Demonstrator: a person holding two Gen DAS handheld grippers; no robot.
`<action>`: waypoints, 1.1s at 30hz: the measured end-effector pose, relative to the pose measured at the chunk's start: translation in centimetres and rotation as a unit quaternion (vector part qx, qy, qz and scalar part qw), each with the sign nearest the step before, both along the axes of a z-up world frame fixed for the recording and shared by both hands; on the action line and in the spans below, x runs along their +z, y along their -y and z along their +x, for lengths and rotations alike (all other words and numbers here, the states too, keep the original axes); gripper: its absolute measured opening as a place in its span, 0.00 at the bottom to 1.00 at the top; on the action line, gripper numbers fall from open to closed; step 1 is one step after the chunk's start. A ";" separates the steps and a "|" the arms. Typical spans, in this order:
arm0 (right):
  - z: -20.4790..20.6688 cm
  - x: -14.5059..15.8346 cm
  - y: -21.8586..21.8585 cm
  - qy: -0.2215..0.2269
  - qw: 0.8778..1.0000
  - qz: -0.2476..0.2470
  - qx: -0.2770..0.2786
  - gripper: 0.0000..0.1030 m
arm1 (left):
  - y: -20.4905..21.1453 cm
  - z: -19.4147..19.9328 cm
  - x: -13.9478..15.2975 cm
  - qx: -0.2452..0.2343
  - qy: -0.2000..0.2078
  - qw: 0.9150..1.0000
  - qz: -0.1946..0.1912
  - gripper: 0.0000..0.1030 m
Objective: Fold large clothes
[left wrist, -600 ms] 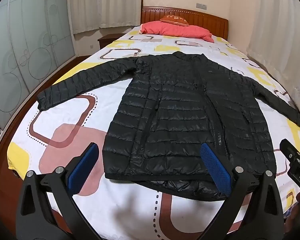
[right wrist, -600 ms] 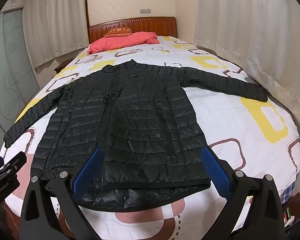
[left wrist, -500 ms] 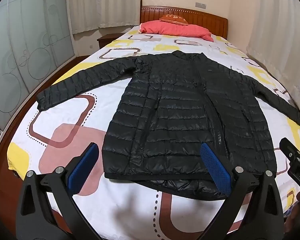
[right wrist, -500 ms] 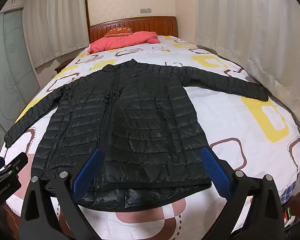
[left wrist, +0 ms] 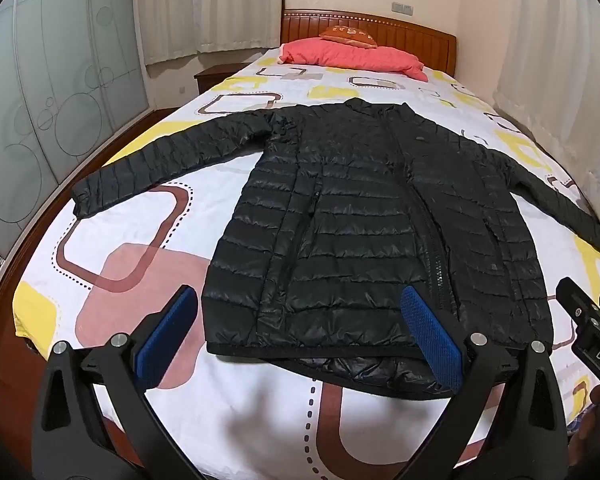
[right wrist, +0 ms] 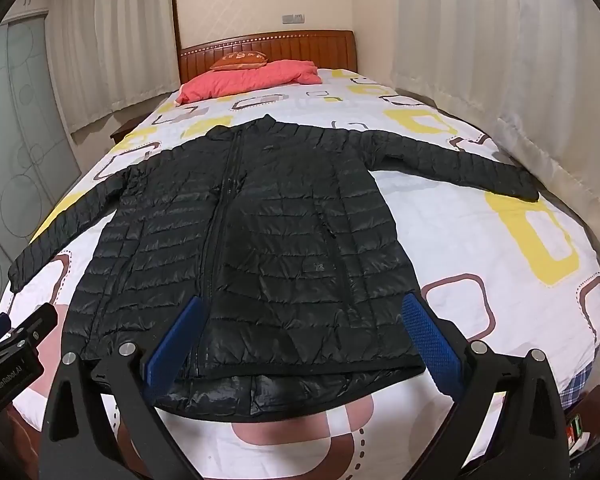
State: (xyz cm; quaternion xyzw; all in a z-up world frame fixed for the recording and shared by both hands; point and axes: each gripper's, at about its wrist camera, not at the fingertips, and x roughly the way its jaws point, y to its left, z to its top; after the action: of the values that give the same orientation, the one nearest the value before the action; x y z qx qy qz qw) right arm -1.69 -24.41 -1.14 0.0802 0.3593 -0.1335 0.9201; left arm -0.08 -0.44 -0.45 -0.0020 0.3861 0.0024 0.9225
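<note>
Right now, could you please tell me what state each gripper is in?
Left gripper: open, holding nothing.
Right gripper: open, holding nothing.

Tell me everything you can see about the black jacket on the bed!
The black jacket is puffy and shiny, stitched in rows across like a quilt. It lies flat, front up, on the patterned bedsheet, zipped closed, collar toward the pink pillow. Both sleeves stretch out sideways toward the bed's edges. The hem is nearest the cameras, with a glossy layer sticking out under it. Only the sheet touches it; neither tool does.
</note>
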 end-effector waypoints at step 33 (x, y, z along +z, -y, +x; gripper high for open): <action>0.0 -0.2 -0.2 -0.003 1.000 -0.003 0.003 0.95 | 0.6 -0.1 -0.2 -0.003 -0.001 1.000 -0.002 0.98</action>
State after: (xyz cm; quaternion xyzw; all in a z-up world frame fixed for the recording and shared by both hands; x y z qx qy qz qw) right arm -1.70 -24.17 -1.38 0.0757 0.3619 -0.1318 0.9197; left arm -0.19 -1.01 -0.70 -0.0032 0.3868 -0.0010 0.9222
